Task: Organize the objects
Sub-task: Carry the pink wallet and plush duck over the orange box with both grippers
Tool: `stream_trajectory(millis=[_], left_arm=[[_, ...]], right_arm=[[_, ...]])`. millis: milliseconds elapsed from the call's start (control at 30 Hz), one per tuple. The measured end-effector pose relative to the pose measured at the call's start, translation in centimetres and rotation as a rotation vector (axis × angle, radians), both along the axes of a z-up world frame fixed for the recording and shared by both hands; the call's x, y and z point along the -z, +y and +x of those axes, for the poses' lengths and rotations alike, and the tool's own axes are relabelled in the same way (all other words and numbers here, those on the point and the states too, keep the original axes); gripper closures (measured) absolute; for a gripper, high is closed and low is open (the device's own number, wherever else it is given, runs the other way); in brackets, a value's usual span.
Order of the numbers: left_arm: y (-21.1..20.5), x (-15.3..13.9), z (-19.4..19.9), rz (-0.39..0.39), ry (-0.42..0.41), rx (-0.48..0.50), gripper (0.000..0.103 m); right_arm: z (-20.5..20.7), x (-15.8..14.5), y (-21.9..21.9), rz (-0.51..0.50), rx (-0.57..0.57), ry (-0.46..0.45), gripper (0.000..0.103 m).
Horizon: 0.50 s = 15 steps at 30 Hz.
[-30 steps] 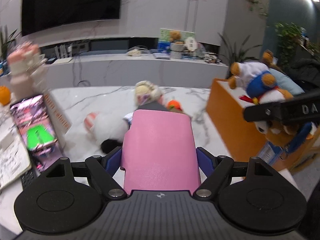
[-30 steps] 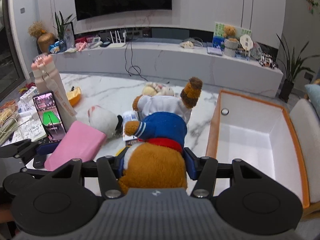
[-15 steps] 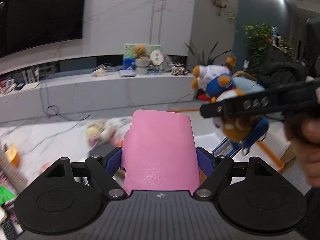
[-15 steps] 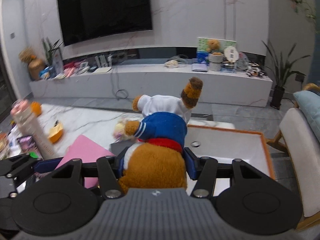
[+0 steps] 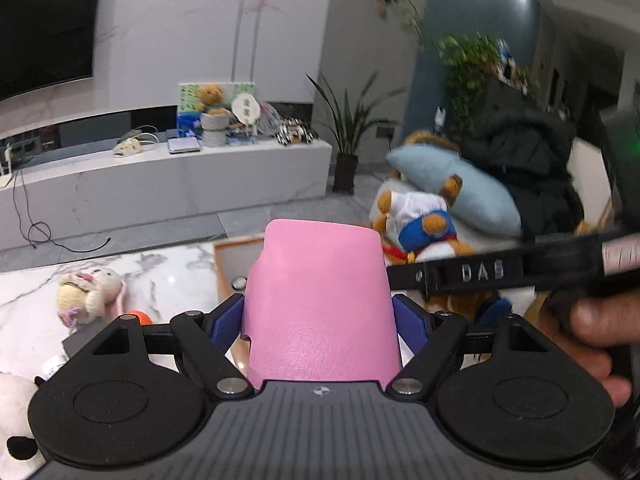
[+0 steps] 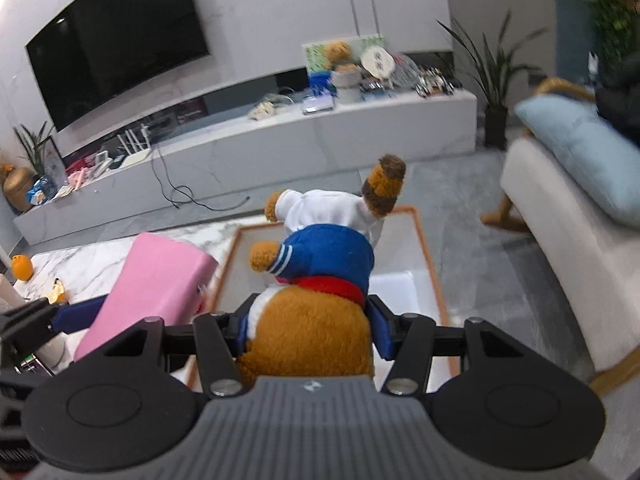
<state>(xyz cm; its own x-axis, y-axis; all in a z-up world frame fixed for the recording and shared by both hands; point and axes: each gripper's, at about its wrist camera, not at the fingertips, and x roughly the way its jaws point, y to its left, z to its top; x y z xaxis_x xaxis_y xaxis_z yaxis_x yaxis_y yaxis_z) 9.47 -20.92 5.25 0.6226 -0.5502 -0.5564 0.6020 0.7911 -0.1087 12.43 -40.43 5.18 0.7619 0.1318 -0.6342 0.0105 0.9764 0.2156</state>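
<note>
Pink pouch (image 5: pixel 320 312); brown plush bear (image 6: pixel 316 300) w/ blue-white top, red trim; box (image 6: pixel 430 264) rimmed orange, white inside.

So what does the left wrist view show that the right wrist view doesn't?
Only the left wrist view: a pale rabbit plush lying on the marble table, and the hand holding the right tool. Only the right wrist view: the TV in full, an orange, and the bin's white floor. Both: the pink case in the left tool, the dressed bear plush in the right tool, and the orange-rimmed bin.
</note>
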Motion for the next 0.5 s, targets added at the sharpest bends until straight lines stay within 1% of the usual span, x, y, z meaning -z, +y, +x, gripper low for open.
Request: stream_trajectory(millis=[67, 200, 367, 500], left_arm=[[-1.0, 1.1, -0.3, 0.038, -0.002, 0.020, 0.011], [-2.4, 2.4, -0.6, 0.079, 0.009, 0.037, 0.011], [-3.5, 4.1, -0.4, 0.125, 0.033, 0.038, 0.011], [-4.1, 5.2, -0.6, 0.182, 0.036, 0.047, 0.011]], right_arm=[[0.1, 0.7, -0.8, -0.004, 0.006, 0.027, 0.046], [0.8, 2.0, -1.1, -0.024, -0.001, 0.078, 0.046], [1.0, 3.3, -0.9, -0.083, -0.004, 0.114, 0.046], [1.5, 4.0, -1.3, -0.090, -0.009, 0.136, 0.046]])
